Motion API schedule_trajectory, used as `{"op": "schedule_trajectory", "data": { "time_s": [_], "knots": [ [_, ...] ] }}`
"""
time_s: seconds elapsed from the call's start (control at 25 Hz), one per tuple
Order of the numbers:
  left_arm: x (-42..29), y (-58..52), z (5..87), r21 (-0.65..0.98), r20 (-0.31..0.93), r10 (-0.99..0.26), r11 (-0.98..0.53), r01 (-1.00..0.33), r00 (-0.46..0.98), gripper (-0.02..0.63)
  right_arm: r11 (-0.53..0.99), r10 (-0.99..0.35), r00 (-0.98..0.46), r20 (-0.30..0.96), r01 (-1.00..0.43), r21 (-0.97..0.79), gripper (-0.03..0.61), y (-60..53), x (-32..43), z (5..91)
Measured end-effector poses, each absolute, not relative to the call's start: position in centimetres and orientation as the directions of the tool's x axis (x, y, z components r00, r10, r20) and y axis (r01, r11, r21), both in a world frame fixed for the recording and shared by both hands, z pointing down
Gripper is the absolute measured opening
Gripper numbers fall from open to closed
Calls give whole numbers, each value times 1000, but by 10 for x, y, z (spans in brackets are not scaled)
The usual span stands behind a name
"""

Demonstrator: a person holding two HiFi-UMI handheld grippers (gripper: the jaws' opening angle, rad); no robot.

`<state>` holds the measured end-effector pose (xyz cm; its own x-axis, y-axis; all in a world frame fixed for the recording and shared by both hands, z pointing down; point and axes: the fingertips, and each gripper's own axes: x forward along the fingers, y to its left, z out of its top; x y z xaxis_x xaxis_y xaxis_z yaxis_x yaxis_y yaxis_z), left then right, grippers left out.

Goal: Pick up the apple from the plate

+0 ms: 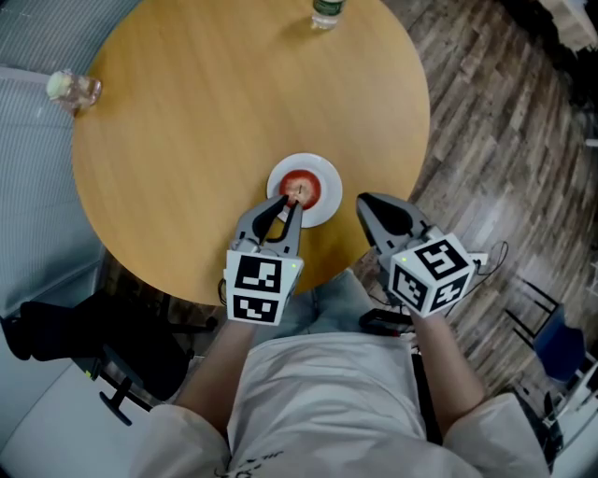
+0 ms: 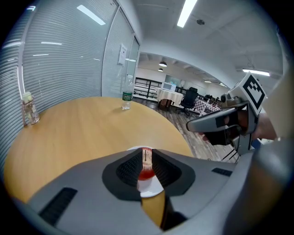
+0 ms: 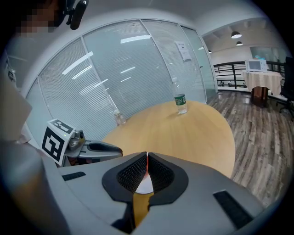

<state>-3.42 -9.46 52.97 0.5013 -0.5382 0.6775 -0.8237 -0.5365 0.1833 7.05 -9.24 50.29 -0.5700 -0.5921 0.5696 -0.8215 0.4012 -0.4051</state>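
A red apple (image 1: 301,189) sits on a small white plate (image 1: 329,177) near the front edge of the round wooden table (image 1: 206,121). My left gripper (image 1: 291,199) hovers just over the apple's near side, its jaws a narrow slit apart and holding nothing. In the left gripper view the apple (image 2: 146,173) and plate (image 2: 149,189) show through that slit (image 2: 146,158). My right gripper (image 1: 363,199) hangs to the right of the plate over the table's edge, shut and empty. The right gripper view (image 3: 147,165) shows only a sliver of plate (image 3: 145,186) below its pads.
A water bottle (image 1: 327,11) stands at the table's far edge. A small glass jar (image 1: 73,89) is at the far left rim. A black seat (image 1: 56,336) sits low on the left. Wood floor lies to the right, with a glass partition wall (image 2: 59,59) behind the table.
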Motion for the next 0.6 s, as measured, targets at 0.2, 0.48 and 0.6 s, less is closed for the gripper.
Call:
{"op": "schedule_trajectory", "data": {
  "time_s": [0.2, 0.48, 0.6],
  "knots": [
    [-30, -96, 543, 189, 697, -505, -555, -810, 509, 192, 395, -586, -571, 575, -821, -413, 31, -97, 74, 509],
    [-24, -97, 564, 215, 717, -465, -561, -799, 519, 345, 393, -572, -574, 585, -819, -419, 31, -98, 70, 516],
    [-21, -100, 575, 179, 731, -462, -579, -795, 501, 371, 391, -570, -578, 584, -816, -426, 31, -99, 68, 519]
  ]
}}
